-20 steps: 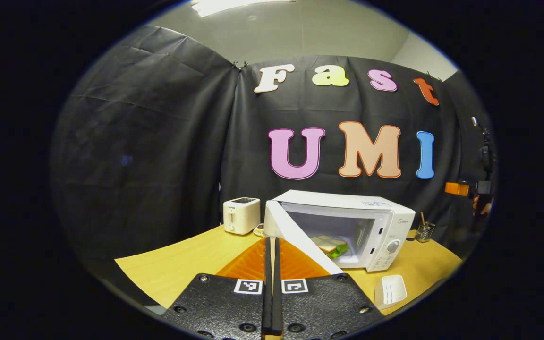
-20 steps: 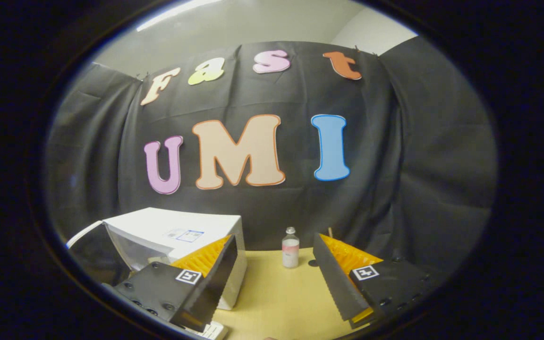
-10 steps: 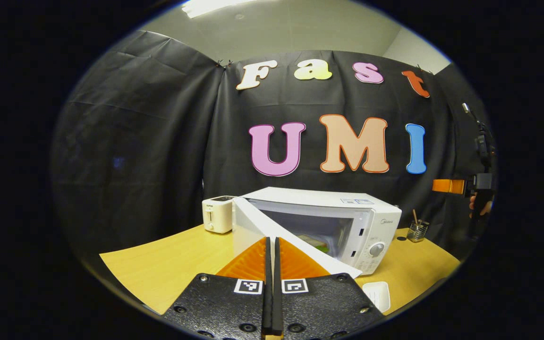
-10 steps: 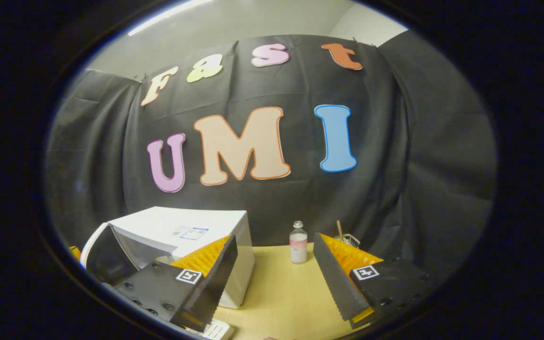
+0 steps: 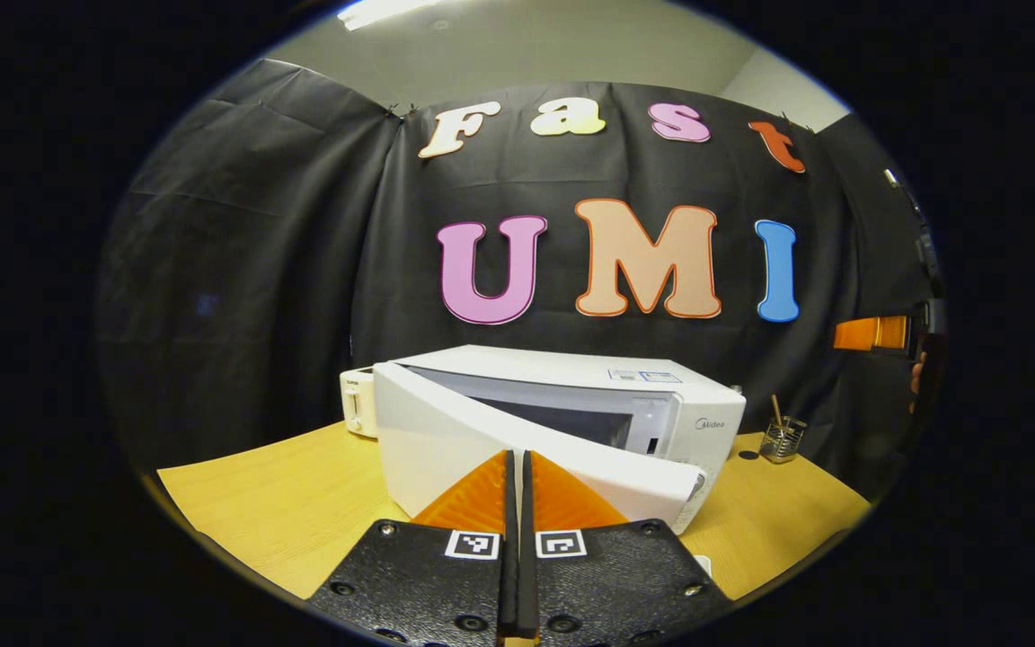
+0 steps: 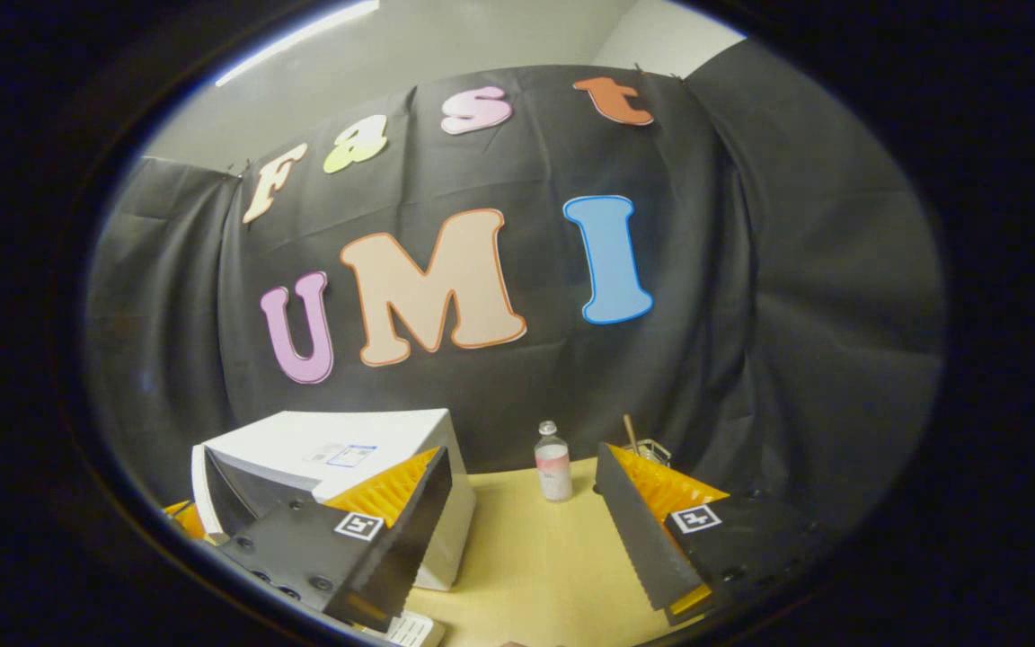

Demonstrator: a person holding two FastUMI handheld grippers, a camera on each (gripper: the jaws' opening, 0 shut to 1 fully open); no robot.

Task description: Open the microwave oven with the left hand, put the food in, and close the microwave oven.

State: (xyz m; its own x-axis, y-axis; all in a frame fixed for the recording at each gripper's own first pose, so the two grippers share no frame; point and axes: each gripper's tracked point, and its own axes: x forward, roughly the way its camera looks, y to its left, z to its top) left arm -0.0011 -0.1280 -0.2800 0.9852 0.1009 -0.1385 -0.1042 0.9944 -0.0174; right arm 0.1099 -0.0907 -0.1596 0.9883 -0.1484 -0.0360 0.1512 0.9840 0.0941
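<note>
- The left gripper had its fingers pressed together with nothing between them, and its closed tip was against the outer face of the door, low and near the door's middle as far as I could tell.
- The right gripper hung with its fingers spread wide and empty, off to the side of the microwave, above the table.
- Ahead of the left gripper's tip the door stood only partly open, hinged on the far left, its free edge to the right of the tip and a dark wedge of cavity showing above it.
- The food could not be seen from where the left gripper looked; I judged it was inside, behind the door.
- The step in hand looked like the closing push. To do it well I would have kept the tip flat on the door and followed the door's arc round the hinge, not shoved straight ahead.
- Pushing nearer the free edge would have needed less force than pushing close to the hinge.
- A firm finish would be needed for the latch to catch; a soft push could leave the door ajar.
- Too hard a shove might slide the microwave back toward the toaster.
- The bottle stood beyond the right gripper, between its fingers, well clear of the door.
</note>
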